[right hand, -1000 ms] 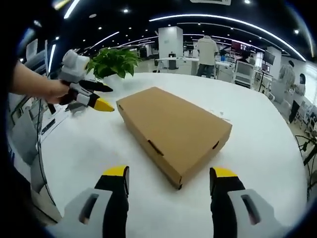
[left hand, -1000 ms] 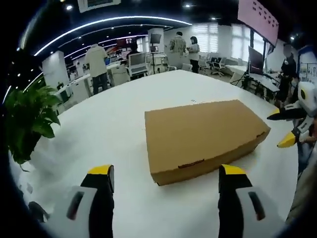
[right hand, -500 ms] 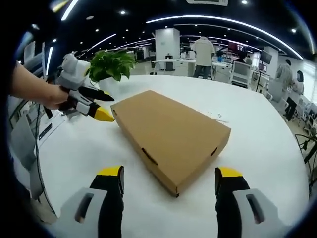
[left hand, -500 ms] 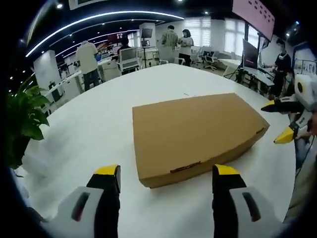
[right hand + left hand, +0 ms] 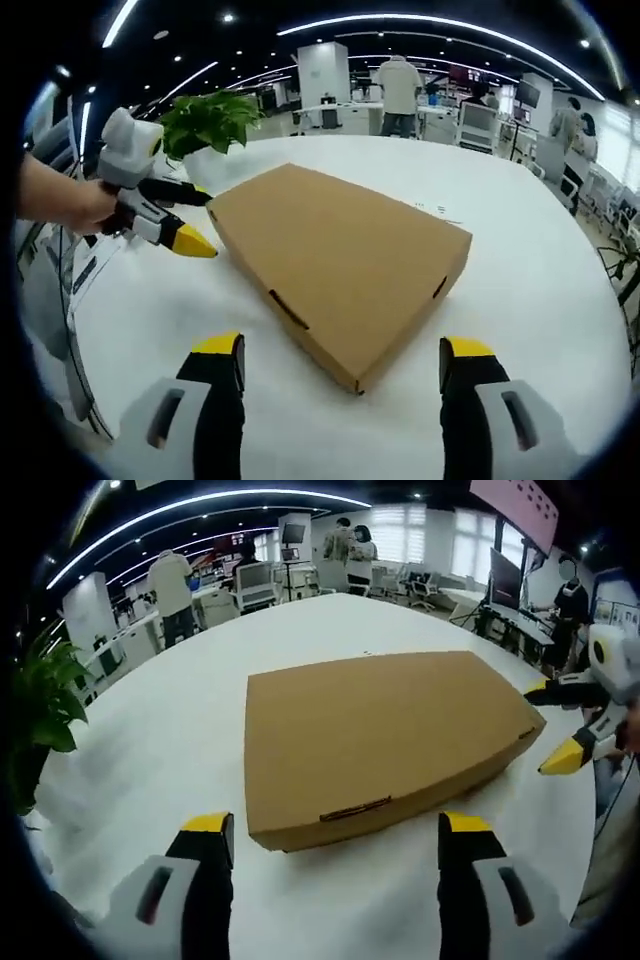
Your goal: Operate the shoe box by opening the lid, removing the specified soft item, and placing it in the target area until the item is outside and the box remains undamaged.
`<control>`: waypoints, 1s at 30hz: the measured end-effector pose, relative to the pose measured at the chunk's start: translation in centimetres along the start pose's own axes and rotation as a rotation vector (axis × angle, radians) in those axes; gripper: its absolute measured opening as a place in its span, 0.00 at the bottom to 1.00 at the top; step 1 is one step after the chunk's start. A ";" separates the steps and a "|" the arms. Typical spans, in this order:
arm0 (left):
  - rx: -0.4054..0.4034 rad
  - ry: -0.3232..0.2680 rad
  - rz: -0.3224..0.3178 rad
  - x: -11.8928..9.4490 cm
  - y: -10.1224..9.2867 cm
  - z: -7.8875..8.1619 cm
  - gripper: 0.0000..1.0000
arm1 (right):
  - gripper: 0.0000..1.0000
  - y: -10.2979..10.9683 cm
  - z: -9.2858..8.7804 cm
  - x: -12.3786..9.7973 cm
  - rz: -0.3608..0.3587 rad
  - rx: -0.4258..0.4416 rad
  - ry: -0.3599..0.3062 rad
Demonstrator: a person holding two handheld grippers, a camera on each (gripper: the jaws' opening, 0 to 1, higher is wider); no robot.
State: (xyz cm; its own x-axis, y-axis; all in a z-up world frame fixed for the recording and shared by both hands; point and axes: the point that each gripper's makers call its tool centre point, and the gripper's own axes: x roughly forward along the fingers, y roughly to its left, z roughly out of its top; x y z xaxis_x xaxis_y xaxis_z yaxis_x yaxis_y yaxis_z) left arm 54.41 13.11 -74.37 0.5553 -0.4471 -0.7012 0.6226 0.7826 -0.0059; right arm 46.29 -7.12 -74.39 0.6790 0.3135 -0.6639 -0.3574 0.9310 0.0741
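A closed brown cardboard shoe box [image 5: 385, 735] lies flat on the white table [image 5: 200, 730], lid down. In the left gripper view my left gripper [image 5: 338, 835] is open just short of the box's near long side, one jaw to each side of its lid tab. My right gripper [image 5: 558, 723] shows at the box's right end, open, apart from it. In the right gripper view the box [image 5: 335, 260] points a corner at my open right gripper [image 5: 342, 360], and the left gripper [image 5: 178, 220] sits open by the box's left end, held by a hand.
A potted green plant [image 5: 210, 125] stands on the table behind the box's left end. The table edge [image 5: 85, 330] runs close on the left. Several people and desks [image 5: 260, 575] fill the office beyond. Bare table lies past the box [image 5: 530, 250].
Both cameras have come nearer the box, which looks larger now. The left gripper has closed in on the box's long side. The box has not moved and stays shut.
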 end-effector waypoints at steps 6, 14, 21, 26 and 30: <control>0.013 0.004 0.001 0.2 0.0 0.2 0.92 | 0.82 0.1 0.9 0.3 -0.002 -0.046 -0.022; -0.017 0.025 0.002 0.3 -0.3 -0.9 0.93 | 0.85 0.5 0.5 0.6 0.026 -0.022 -0.018; -0.044 0.023 -0.022 0.6 -0.8 -0.7 0.89 | 0.78 0.6 0.7 0.9 0.005 -0.121 -0.002; 0.018 0.060 -0.013 1.0 -0.7 -1.2 0.88 | 0.76 0.6 0.8 1.0 -0.011 -0.141 0.007; 0.013 0.050 -0.021 1.1 -0.6 -1.2 0.87 | 0.71 -0.2 0.4 1.2 -0.038 -0.149 0.029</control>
State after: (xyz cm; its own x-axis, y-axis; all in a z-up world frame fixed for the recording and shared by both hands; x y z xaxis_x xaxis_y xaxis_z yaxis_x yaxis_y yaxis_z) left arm 53.97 12.65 -75.96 0.5142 -0.4404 -0.7360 0.6406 0.7678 -0.0119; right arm 47.44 -6.91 -74.86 0.6760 0.2711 -0.6852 -0.4245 0.9034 -0.0613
